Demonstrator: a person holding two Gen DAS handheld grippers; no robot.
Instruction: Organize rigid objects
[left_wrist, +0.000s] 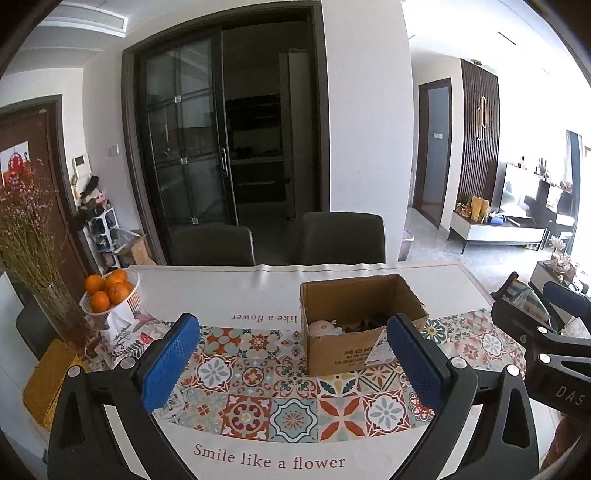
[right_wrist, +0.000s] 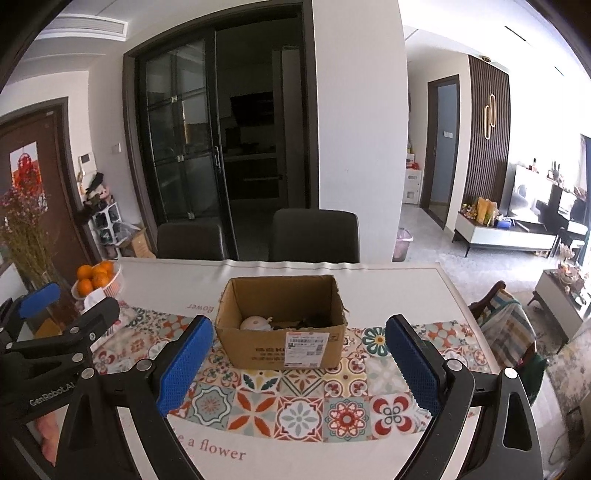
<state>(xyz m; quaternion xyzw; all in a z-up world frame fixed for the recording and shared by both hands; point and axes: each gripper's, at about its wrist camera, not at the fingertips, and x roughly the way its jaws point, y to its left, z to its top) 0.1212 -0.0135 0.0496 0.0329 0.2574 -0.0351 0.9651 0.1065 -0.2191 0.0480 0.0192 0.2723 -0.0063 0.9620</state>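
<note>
Both grippers hang over the near side of the table, and the cardboard box (right_wrist: 282, 325) is the landmark here. The right gripper (right_wrist: 299, 363) is spread wide, its 2 blue pads (right_wrist: 183, 363) flanking the box from the near side, nothing between them, nothing touched. The left gripper (left_wrist: 295, 363) is spread just as wide and just as empty; from its own camera the box (left_wrist: 364, 321) sits beyond and toward its right pad (left_wrist: 415, 363). Each gripper shows at the edge of the other's view, so they hover side by side, apart.

The pads are rubbery, with a fine knobbly grain, fixed on matte black plastic arms with round metal bolts.

The box is plain brown corrugated card, rectangular, open at the top, flaps ragged at the edges, with a white shipping label (right_wrist: 308, 341) on its near face. Inside lies a pale rounded thing (right_wrist: 255, 323) beside darker pieces too shadowed to name.

Under the box runs a smooth tablecloth (right_wrist: 295, 410), white with a band of bright patterned tile prints. Left of the box stands a white basket of oranges (left_wrist: 107, 291), and further left a glass vase of dried flowers (left_wrist: 55, 310). Behind the box, 2 dark chairs (right_wrist: 314, 234) face the table edge.
</note>
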